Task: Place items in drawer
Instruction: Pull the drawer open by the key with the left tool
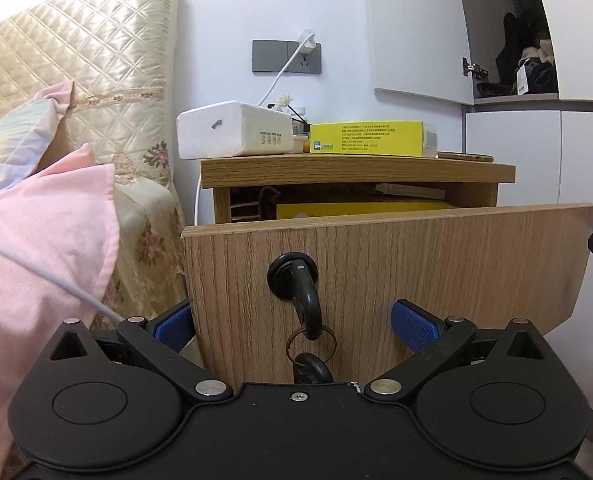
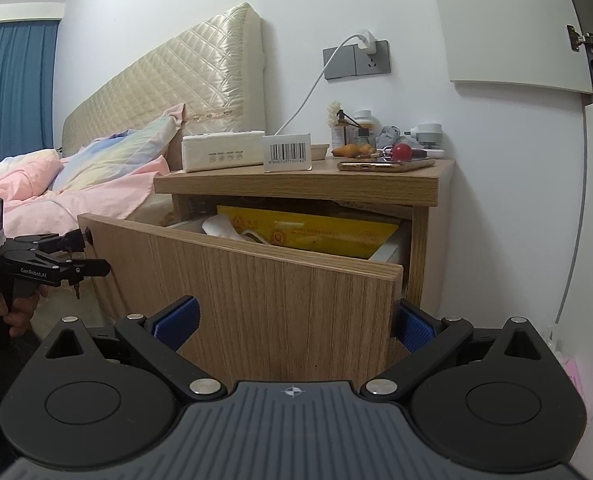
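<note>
The drawer stands pulled out from the nightstand, its front nearest; the left gripper gapes wide around the key in the lock, gripping nothing; the right gripper gapes wide astride the front's right edge, likely steadying it; behind, a yellow box and tissue pack lie on the top's front edge; beyond, the bed and wall socket.

The drawer front hides most of its contents — print on the yellow box is unreadably small.
</note>
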`<action>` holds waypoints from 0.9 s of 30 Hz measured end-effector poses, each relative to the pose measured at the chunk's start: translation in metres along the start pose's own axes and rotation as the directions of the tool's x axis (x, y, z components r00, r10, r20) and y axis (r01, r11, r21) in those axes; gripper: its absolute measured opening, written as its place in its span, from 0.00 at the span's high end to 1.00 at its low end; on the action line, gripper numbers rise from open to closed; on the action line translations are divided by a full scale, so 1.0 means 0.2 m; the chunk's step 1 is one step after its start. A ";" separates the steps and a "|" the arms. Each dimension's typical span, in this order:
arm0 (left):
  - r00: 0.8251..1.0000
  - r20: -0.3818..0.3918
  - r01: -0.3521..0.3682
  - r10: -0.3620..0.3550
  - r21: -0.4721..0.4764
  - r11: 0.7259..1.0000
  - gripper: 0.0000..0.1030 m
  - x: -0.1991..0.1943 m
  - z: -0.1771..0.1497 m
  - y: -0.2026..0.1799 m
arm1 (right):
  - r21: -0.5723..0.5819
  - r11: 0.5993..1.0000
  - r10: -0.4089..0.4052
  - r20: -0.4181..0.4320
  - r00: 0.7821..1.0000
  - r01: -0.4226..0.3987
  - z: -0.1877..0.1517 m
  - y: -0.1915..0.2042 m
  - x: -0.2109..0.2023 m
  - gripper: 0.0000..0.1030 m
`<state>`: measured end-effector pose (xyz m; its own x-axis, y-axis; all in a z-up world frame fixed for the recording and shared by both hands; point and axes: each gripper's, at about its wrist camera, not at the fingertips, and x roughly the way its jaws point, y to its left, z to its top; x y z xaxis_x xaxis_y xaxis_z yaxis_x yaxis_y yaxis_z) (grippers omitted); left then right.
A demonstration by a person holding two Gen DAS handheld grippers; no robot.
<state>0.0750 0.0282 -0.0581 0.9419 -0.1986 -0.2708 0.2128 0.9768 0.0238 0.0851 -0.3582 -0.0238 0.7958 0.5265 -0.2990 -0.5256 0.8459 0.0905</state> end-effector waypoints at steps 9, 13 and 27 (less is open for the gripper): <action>1.000 0.000 -0.002 0.002 -0.007 1.000 0.02 -0.09 -0.02 -0.02 | -0.007 1.000 0.010 -0.015 1.000 -0.010 -0.02 0.04 -0.07 0.01; 1.000 -0.001 -0.008 0.008 -0.009 1.000 0.01 -0.11 -0.03 -0.04 | -0.008 1.000 0.019 -0.017 1.000 -0.019 -0.03 0.05 -0.09 0.01; 0.999 0.045 -0.027 0.028 -0.020 0.999 0.01 -0.20 0.00 -0.05 | 0.042 0.998 -0.054 0.081 0.995 0.050 0.03 0.05 -0.16 0.02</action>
<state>0.0359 0.0262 -0.0482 0.9583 -0.1743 -0.2265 0.1818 0.9833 0.0122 0.0560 -0.3658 -0.0076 0.8446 0.4855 -0.2257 -0.4717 0.8742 0.1153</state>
